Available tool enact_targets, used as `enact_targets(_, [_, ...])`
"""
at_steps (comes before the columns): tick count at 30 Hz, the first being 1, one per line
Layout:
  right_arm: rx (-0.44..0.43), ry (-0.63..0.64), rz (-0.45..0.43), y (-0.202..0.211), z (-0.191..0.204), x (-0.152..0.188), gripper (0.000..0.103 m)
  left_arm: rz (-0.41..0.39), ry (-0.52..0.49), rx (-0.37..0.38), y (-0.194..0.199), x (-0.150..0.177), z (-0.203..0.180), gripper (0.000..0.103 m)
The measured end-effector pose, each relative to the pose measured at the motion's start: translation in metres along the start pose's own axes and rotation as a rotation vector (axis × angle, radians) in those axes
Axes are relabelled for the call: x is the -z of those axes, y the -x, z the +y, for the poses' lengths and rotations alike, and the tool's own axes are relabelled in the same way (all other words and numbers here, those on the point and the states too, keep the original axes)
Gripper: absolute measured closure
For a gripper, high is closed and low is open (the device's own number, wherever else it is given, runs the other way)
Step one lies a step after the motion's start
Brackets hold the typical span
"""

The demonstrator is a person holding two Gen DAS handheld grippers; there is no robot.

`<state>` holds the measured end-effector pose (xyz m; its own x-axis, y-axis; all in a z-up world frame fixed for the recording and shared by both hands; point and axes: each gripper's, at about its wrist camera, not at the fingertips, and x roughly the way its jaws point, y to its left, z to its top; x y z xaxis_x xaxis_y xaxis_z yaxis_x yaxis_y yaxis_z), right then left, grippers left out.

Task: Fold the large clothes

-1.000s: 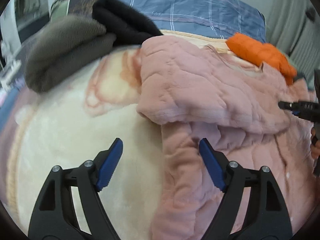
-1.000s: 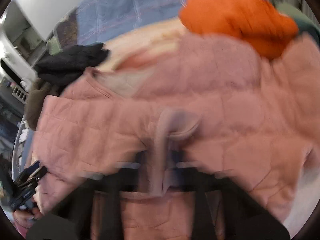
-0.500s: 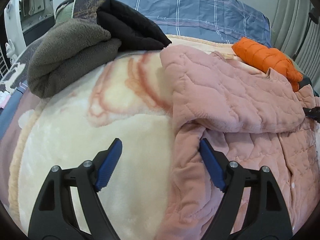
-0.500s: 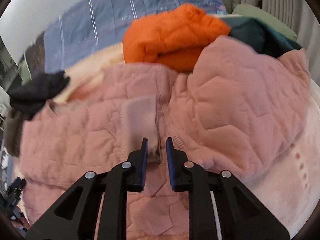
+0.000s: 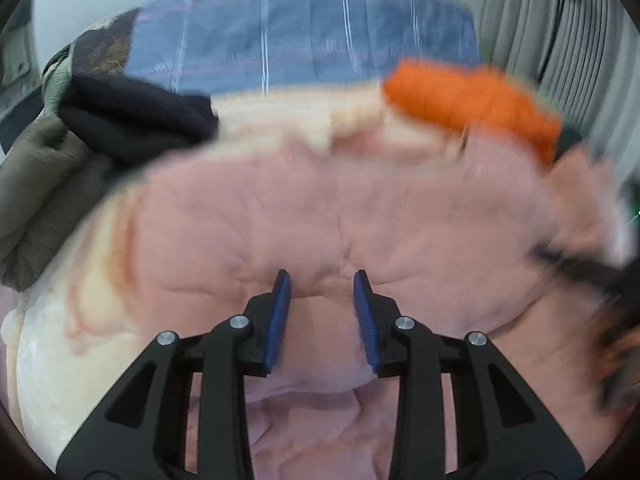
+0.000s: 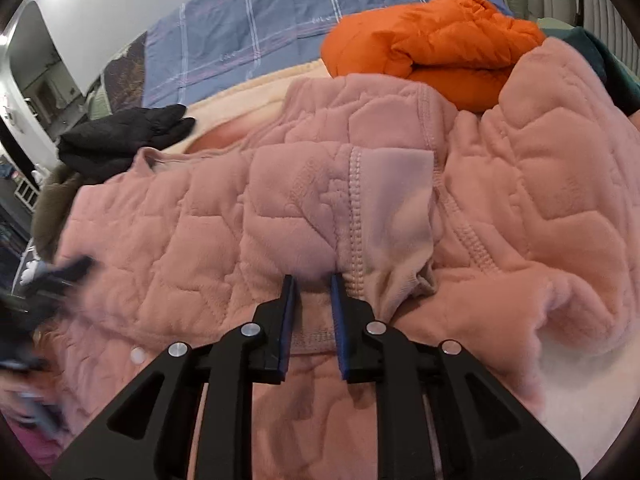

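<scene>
Left wrist view, blurred: the left gripper [image 5: 322,312] hangs low over a pink quilted fleece jacket [image 5: 360,208] that lies spread across the middle of the bed. Its jaws are closing, and a raised fold of the pink fleece stands between the blue pads [image 5: 279,318]; whether the pads already press on it I cannot tell through the blur. Under the jacket lies a cream blanket [image 5: 72,320] with a pale orange pattern, bare toward the bed's left edge. At the far left corner sit a black garment [image 5: 132,120] and, touching it, a grey-brown fleece [image 5: 36,184]. An orange puffer jacket [image 5: 472,100] rests at the far right, just beyond the pink jacket. A blue checked quilt [image 5: 304,48] covers the head of the bed. The right gripper [image 5: 592,276] shows as a dark smear at the right edge.

Right wrist view, sharper: the right gripper [image 6: 314,320] has its jaws drawn close together, clamped on the stitched hem of the pink jacket [image 6: 192,232], with a strip of the hem between the blue pads [image 6: 288,320]. A smooth pale lining panel [image 6: 396,200] lies turned up just beyond the fingertips. The orange puffer jacket [image 6: 428,48] lies folded at the far right, touching the pink fleece, with a dark green garment [image 6: 600,60] beside it. The black garment [image 6: 124,136] sits far left. The left gripper [image 6: 52,276] blurs at the left edge.
</scene>
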<state>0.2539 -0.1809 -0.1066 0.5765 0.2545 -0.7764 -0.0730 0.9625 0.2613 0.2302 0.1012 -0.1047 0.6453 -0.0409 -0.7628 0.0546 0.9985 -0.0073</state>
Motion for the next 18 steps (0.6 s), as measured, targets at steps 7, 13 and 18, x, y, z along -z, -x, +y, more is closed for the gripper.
enact_targets(7, [0.046,-0.010,-0.239,0.101,-0.059,-0.014,0.061,-0.072,-0.020,-0.016,-0.008,0.015,-0.008,0.068])
enact_targets(13, [0.168,-0.586,-0.440,0.168,-0.257,-0.021,0.031,-0.083,-0.061,-0.080,-0.008,0.015,-0.017,0.067])
enact_targets(18, [0.071,-0.851,-0.448,0.155,-0.345,-0.006,0.031,-0.083,-0.055,-0.072,-0.008,0.015,-0.013,0.067])
